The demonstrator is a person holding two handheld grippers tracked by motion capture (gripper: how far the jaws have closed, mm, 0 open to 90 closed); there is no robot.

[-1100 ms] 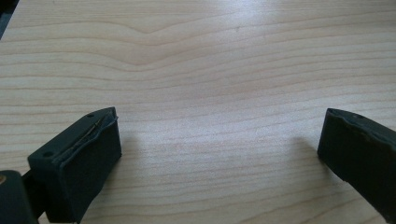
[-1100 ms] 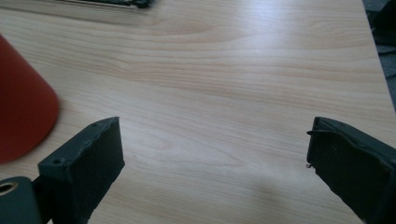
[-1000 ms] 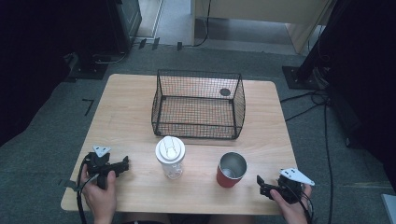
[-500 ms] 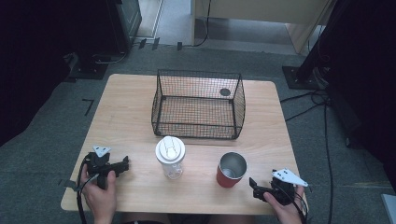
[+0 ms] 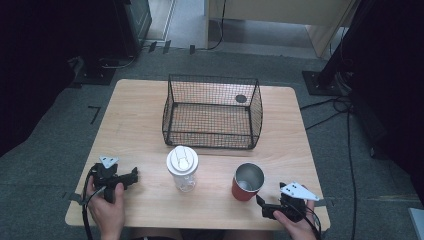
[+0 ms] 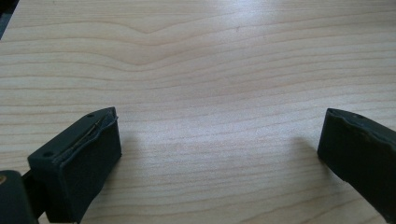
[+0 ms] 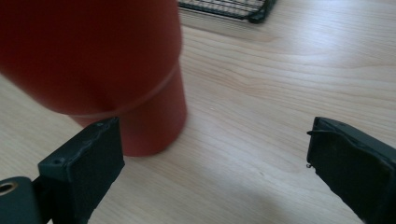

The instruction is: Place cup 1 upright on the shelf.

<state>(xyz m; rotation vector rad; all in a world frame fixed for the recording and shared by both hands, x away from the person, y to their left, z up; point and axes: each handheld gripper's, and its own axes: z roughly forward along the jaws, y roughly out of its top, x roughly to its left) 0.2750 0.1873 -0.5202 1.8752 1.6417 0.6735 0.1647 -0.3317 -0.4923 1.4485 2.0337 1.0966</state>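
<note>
A: Start wide: wooden table [image 5: 135,125], wire basket [image 5: 212,112] standing at its far middle, with a dark round thing [image 5: 241,98] showing at the basket's far right corner.

B: And the red cup [image 5: 247,181]?

A: Upright near the front edge, right of centre, metal inside. The right gripper [image 5: 264,209] sits just beside it, nearer the person, jaws aimed at the cup and spread wide with nothing between them.

B: The right gripper view brings it close.

A: Yes, the red cup [image 7: 107,70] looms just beyond the left jaw there, off to one side of the gap, with a corner of the wire basket [image 7: 229,8] behind.

B: Left side?

A: The left gripper [image 5: 131,176] rests near the front left corner, also gaping, pointing toward a clear bottle [image 5: 182,169] with a white lid. Its own view gives bare table [image 6: 210,70] between the jaws.
</note>
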